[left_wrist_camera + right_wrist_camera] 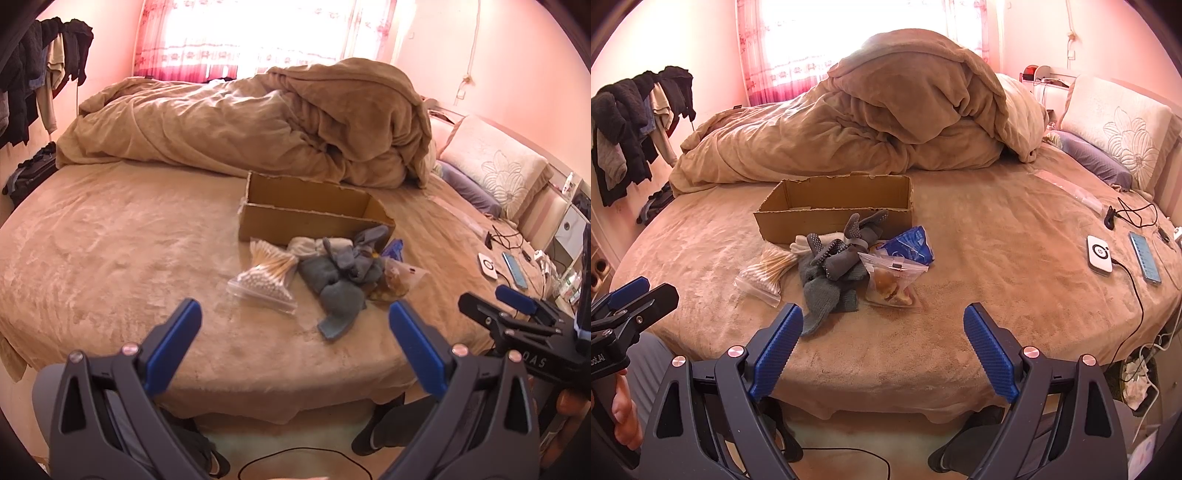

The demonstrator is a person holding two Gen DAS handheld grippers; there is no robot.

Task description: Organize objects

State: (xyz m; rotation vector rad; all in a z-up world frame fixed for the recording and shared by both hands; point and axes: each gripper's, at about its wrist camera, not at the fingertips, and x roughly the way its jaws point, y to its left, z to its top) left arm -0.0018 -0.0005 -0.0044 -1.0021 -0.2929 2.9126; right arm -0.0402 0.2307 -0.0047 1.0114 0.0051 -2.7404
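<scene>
While socks (831,273) front box (834,210), quilt (886,122) behind.

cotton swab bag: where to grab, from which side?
Grip the flat sealed edge of the cotton swab bag, the end nearest the grippers; it lies flat and clear of the socks. Come in low from the near-left with the left gripper, which is open; the bulging swab middle would likely slip.
</scene>
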